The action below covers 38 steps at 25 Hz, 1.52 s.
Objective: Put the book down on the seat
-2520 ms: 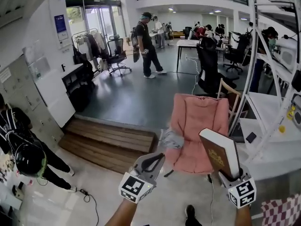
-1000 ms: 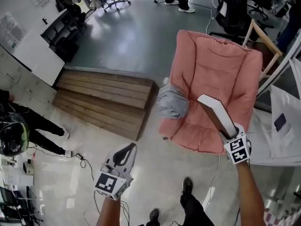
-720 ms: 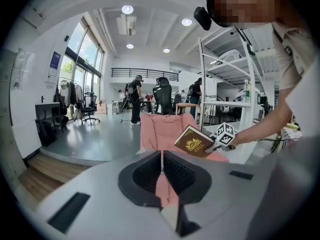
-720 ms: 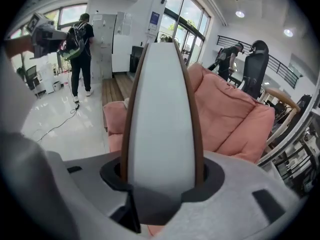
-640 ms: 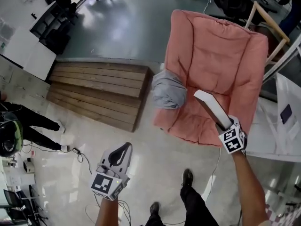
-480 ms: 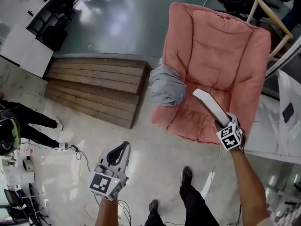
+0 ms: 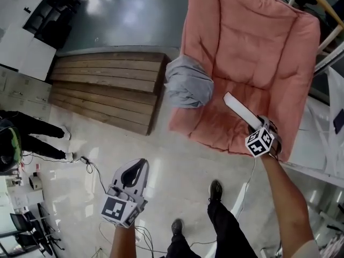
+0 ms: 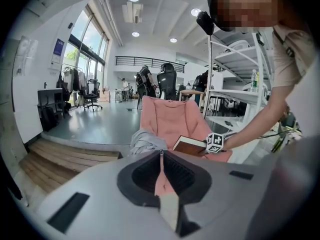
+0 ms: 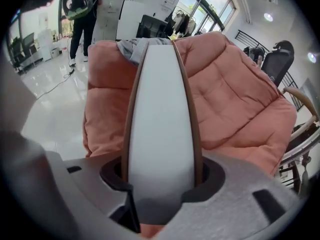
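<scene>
A pink padded armchair (image 7: 252,36) fills the upper right of the head view, with its seat (image 7: 212,125) in front of me. My right gripper (image 7: 257,133) is shut on a brown-covered book (image 7: 240,112). The book hangs tilted low over the seat's front right, its white page edge turned up. Whether it touches the cushion I cannot tell. In the right gripper view the book (image 9: 161,109) stands between the jaws of my right gripper (image 9: 162,184), above the pink cushion (image 9: 235,99). My left gripper (image 7: 137,171) hangs shut and empty over the floor, left of the chair.
A crumpled grey cloth (image 7: 186,84) lies on the chair's left edge. A low wooden platform (image 7: 102,85) sits to the left. A white shelf unit (image 7: 325,138) stands close on the right. Cables (image 7: 88,165) trail across the floor, and a person (image 7: 16,138) stands at far left.
My right gripper has carried the book lower and further over the seat, and the view has closed in on the chair. The left gripper has stayed low at my side.
</scene>
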Motion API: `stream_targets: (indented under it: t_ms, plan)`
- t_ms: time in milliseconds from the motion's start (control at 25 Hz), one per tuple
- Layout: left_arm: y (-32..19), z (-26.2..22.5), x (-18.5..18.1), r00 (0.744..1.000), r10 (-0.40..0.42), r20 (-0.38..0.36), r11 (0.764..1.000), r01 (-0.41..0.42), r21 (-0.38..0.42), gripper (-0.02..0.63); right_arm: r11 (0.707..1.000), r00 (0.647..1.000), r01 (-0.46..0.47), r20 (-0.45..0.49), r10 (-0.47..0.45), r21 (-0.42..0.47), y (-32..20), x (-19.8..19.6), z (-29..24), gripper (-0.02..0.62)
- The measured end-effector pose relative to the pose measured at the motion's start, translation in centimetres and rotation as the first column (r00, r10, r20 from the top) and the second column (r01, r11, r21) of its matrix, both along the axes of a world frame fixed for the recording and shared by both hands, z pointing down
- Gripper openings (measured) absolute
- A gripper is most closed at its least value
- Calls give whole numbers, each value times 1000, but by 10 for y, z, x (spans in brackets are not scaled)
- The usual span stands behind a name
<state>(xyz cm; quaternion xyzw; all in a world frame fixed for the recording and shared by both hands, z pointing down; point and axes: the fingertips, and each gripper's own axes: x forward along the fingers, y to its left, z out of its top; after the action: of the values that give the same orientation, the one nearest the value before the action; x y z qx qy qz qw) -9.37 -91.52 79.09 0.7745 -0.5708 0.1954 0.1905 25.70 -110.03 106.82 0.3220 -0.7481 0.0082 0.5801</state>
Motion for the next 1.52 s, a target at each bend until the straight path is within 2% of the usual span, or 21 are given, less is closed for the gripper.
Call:
stream_targets:
  t_ms: [280,400,480,800,1000,1320,1520]
  plan:
    - [-2,25,7,1000,-3,5,1000,3,-11,11,998,991,58,-119,-59,-15,1,5,46,235]
    - [0,34,7,1000,0,8,1000,0,-20,11,996,986,87,-137,-89,-21,6,-3,57,238]
    - [1,37,4,1000,-5,5,1000,5,-22,11,993,983,114,-139,-119,-40,11,-12,63,263]
    - [6,28,-5,1000,-11,-1,1000,11,-19,11,959,976,167,-98,-194,-230,51,-32,78,364]
    - [14,9,-10,1000,-4,3,1000,4,0,11,932,982,156,-54,-183,-326,73,-37,66,401]
    - [31,-29,-24,1000,14,1,999,-14,44,11,950,989,139,-11,-147,-278,76,-45,0,383]
    - [58,-68,-36,1000,21,13,989,-22,146,11,977,994,87,85,-72,-193,93,-58,-74,294]
